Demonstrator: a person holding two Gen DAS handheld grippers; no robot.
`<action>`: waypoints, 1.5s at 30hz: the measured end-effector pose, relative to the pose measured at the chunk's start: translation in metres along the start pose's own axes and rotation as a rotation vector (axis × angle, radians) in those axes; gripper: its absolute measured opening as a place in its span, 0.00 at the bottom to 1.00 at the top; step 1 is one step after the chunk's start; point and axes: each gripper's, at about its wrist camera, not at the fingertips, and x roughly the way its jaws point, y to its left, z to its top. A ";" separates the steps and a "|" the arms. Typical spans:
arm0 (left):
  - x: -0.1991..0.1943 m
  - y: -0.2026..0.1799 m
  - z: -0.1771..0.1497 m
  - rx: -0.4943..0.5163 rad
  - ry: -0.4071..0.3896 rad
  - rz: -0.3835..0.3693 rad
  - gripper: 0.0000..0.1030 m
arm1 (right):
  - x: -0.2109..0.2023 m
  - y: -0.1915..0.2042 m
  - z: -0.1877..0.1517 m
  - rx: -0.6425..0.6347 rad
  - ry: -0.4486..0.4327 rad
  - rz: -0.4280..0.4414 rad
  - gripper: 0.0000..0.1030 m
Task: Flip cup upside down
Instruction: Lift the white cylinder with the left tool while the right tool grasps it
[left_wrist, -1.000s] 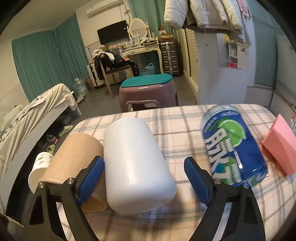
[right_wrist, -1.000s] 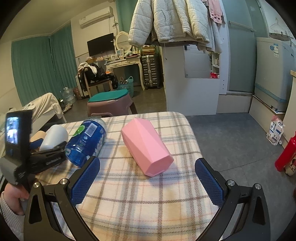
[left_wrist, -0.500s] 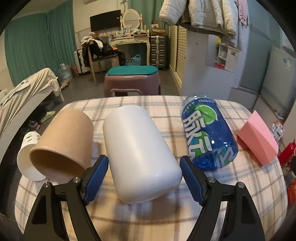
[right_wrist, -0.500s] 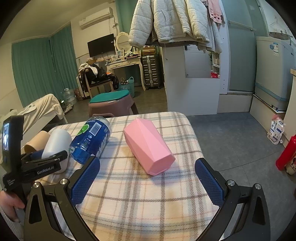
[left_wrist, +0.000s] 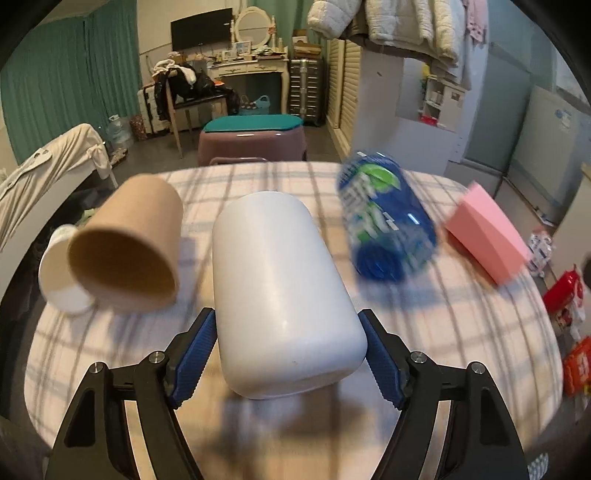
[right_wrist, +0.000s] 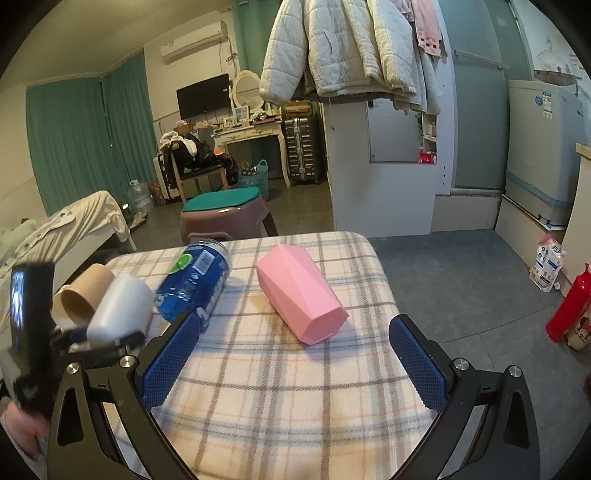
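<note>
Smooth white plastic cup (left_wrist: 284, 295) lies on its side, closed base toward the camera, clamped between the blue pads of the left tool (left_wrist: 286, 360); both pads touch its sides. It sits over the plaid-cloth surface (left_wrist: 258, 435), left of centre.

Right tool (right_wrist: 291, 354) spread wide, holding nothing, above the near edge of the surface.

Brown paper cup (left_wrist: 129, 251) on its side just left of the white cup, mouth toward camera; a white paper cup (left_wrist: 59, 273) touching it further left. Blue plastic bottle with green-white label (left_wrist: 384, 218) on its side to the right, blurred, label text unreadable. Faceted pink cup (right_wrist: 299, 293) lying beyond that.

Bedroom: teal curtains (right_wrist: 88, 140), purple stool with teal cushion (right_wrist: 225, 214), red bottle (right_wrist: 569, 308) on the floor.
</note>
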 end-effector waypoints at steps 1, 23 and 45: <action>-0.008 -0.003 -0.008 0.008 0.000 -0.009 0.76 | -0.006 0.002 -0.001 -0.003 -0.004 -0.001 1.00; -0.071 -0.003 -0.058 0.087 -0.117 -0.098 0.90 | -0.064 0.043 -0.029 -0.061 0.010 -0.044 1.00; -0.088 0.170 -0.077 -0.092 -0.212 0.070 1.00 | -0.019 0.180 -0.099 -0.089 0.145 0.018 0.94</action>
